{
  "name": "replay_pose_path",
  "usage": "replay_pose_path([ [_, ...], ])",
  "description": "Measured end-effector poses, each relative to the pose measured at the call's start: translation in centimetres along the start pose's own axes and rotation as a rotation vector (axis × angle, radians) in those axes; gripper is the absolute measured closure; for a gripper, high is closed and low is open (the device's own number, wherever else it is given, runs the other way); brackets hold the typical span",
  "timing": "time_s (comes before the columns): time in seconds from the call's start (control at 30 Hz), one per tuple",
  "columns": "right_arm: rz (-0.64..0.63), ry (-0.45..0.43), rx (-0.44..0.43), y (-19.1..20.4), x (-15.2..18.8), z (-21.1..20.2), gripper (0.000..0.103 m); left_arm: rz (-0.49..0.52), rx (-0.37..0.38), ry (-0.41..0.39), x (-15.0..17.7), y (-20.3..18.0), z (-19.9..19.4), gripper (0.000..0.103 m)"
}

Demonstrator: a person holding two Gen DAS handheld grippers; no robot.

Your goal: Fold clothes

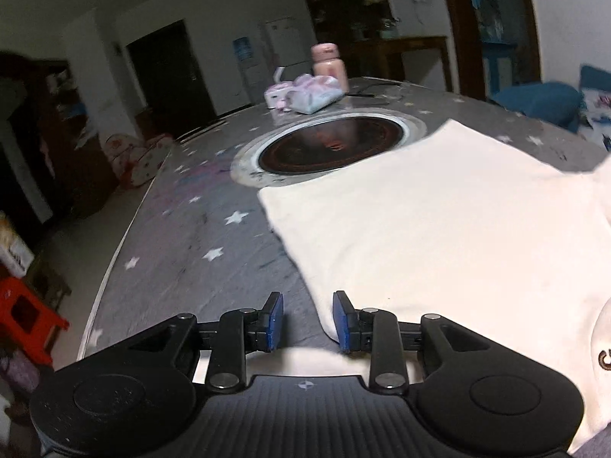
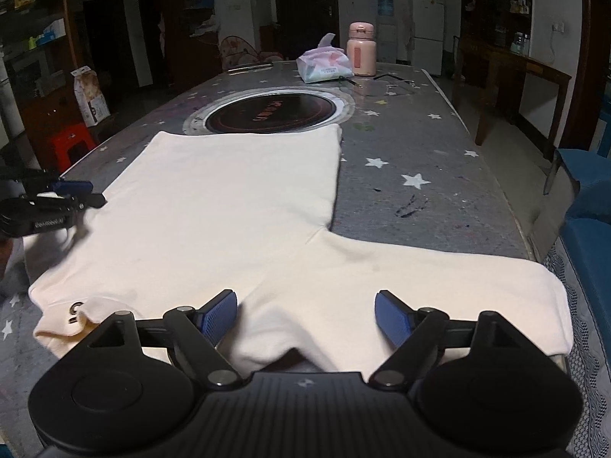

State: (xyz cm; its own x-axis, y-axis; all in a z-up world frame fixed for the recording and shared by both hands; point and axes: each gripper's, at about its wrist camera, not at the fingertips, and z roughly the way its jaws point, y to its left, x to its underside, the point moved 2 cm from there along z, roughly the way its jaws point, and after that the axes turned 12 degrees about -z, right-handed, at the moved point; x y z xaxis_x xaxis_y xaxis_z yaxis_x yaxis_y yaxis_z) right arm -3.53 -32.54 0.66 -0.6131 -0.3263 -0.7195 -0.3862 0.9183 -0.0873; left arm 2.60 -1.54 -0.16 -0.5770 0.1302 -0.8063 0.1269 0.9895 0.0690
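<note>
A cream garment (image 2: 229,198) lies spread flat on the grey star-print table (image 2: 420,145), one sleeve (image 2: 439,278) stretched out to the right. In the left wrist view the same garment (image 1: 439,221) fills the right half. My left gripper (image 1: 307,320) hovers open at the garment's left edge, blue pads partly apart with nothing between them. It also shows at the left of the right wrist view as the left gripper (image 2: 72,191). My right gripper (image 2: 305,315) stands wide open low over the sleeve near the armpit, holding nothing.
A round black cooktop (image 2: 271,110) is set into the table just beyond the garment. A tissue pack (image 2: 324,65) and a pink bottle (image 2: 361,51) stand at the far end. A red stool (image 2: 70,143) sits left of the table, blue seating (image 2: 588,206) right.
</note>
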Motion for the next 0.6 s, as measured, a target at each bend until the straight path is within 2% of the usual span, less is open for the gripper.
replay_pose_path([
  [0.1, -0.01, -0.005, -0.005, 0.6, -0.1, -0.3, 0.021, -0.033, -0.011, -0.021, 0.0, 0.6, -1.1, 0.07],
  [0.2, -0.023, -0.013, -0.013, 1.1, -0.3, -0.3, 0.017, -0.075, -0.036, -0.05, 0.2, 1.6, -2.3, 0.062],
  [0.23, -0.026, -0.01, -0.017, 1.3, -0.3, -0.2, 0.017, -0.098, -0.053, -0.055, 0.3, 2.2, -2.7, 0.062],
  [0.37, -0.037, 0.007, -0.032, 2.0, -0.2, 0.6, 0.016, -0.207, -0.182, -0.047, 1.5, 5.5, -3.7, 0.061],
  [0.4, -0.039, 0.012, -0.034, 2.1, -0.1, 0.8, 0.016, -0.235, -0.216, -0.044, 1.8, 6.3, -3.9, 0.058],
  [0.5, -0.046, 0.015, -0.035, 2.6, 0.2, 1.1, 0.011, -0.318, -0.317, -0.035, 2.7, 8.9, -4.6, 0.053],
  [0.6, -0.056, 0.01, -0.033, 2.9, 0.4, 1.4, 0.005, -0.398, -0.409, -0.023, 3.6, 11.3, -5.1, 0.053],
])
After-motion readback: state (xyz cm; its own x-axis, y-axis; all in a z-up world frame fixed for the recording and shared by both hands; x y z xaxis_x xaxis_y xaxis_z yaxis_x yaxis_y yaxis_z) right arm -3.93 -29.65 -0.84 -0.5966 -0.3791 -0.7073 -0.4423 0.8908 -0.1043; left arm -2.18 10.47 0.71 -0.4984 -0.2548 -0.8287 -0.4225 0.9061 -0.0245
